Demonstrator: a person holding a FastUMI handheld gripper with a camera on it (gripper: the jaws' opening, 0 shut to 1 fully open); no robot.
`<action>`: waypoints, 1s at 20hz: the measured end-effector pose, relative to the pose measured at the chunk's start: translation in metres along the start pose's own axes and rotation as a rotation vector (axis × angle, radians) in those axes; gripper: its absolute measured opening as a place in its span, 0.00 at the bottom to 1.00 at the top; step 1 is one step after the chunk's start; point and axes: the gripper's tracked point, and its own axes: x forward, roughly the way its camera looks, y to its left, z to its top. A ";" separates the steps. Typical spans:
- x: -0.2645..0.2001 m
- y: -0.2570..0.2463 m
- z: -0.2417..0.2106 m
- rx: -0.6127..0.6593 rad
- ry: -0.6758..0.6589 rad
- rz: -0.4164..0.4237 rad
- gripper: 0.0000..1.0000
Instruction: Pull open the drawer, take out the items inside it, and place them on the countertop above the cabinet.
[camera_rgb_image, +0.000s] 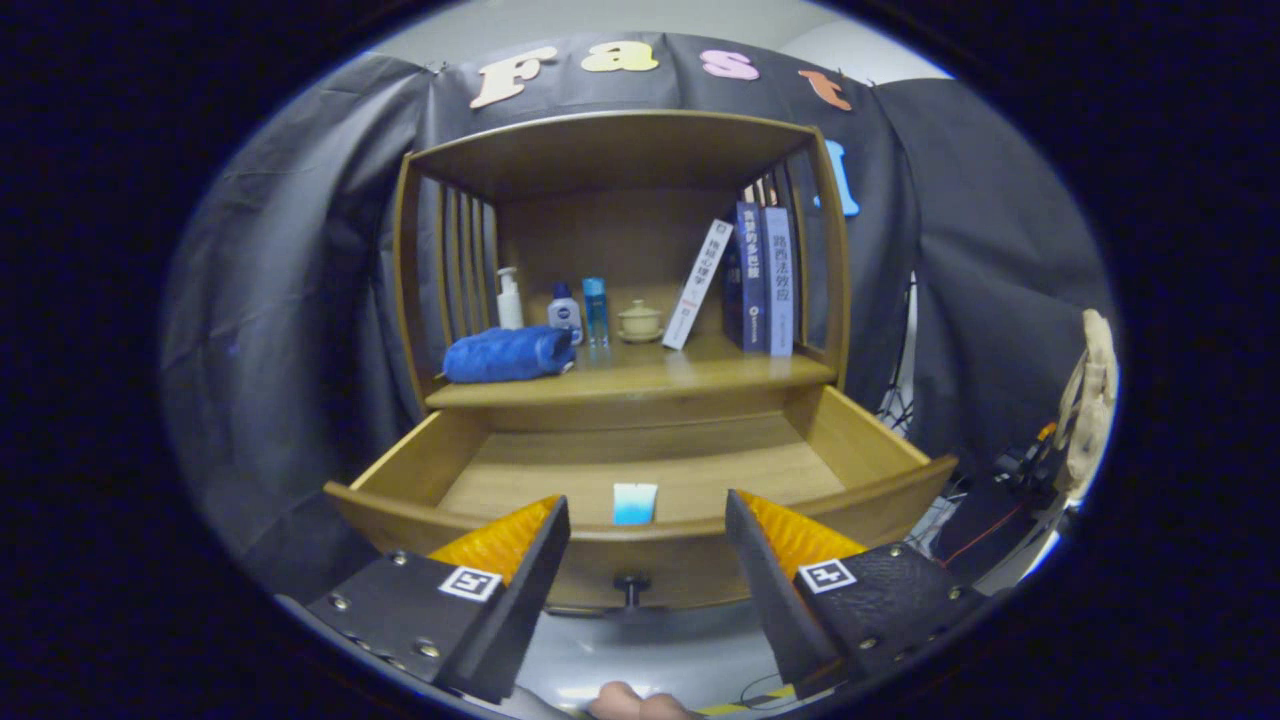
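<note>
- While the drawer (640, 470) stands pulled well out of the wooden cabinet (620, 250), I judge the first step of the task as done.
- My gripper (648, 520) has its fingers spread wide apart and holds nothing; they sit just in front of the drawer's front panel, with the small dark knob (630, 585) between them and a little lower.
- The one item I can make out inside the drawer is a small light-blue and white packet (635, 502), standing against the inner side of the front panel, between my fingers and just beyond them.
- The rest of the drawer floor looks bare wood from here, though the front panel hides the strip right behind it.
- On the countertop (630, 375) above the drawer I see a rolled blue towel (507, 354), a white pump bottle (509, 298), a small dark-capped bottle (565, 312), a slim blue bottle (595, 311), a lidded cup (640, 321) and some books (760, 280).
- What is left, as I read it: reach over the panel, grip the packet, and set it on that countertop, where free space lies in the middle front.
</note>
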 end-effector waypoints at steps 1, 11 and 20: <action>0.007 0.000 0.008 -0.033 0.013 -0.018 0.95; 0.123 0.039 -0.038 0.008 0.490 0.055 0.97; 0.150 0.020 -0.097 -0.008 0.814 -0.063 0.90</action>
